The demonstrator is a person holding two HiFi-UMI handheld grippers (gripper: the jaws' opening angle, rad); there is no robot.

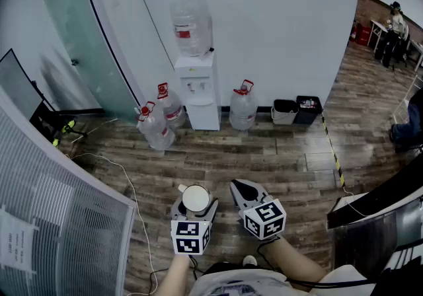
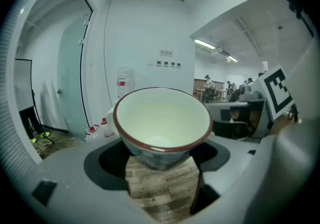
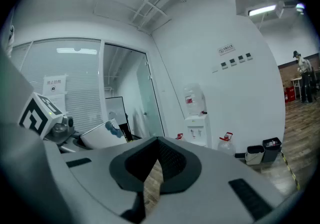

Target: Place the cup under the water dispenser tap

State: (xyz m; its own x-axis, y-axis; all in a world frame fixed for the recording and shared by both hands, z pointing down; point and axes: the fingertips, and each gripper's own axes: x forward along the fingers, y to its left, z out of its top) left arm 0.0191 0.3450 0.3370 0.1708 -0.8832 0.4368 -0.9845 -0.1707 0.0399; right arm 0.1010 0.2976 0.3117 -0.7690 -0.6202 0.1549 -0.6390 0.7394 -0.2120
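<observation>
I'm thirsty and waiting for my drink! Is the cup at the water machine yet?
Not yet. Done: the cup is picked up, gripped in the left tool, empty inside. In hand: it is held above the wooden floor, the water dispenser far off by the white wall. Left: go over and set the cup under the tap. The right tool is shut and holds nothing.

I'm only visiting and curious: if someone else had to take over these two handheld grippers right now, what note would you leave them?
Left gripper: closed on the cup, which is upright, empty and held above the floor.
Right gripper: jaws together, holding nothing.
Water dispenser: against the white wall, across the wooden floor ahead.
Done: cup is in the grip.
Left: carry it to the dispenser, set it under the tap, release.
</observation>
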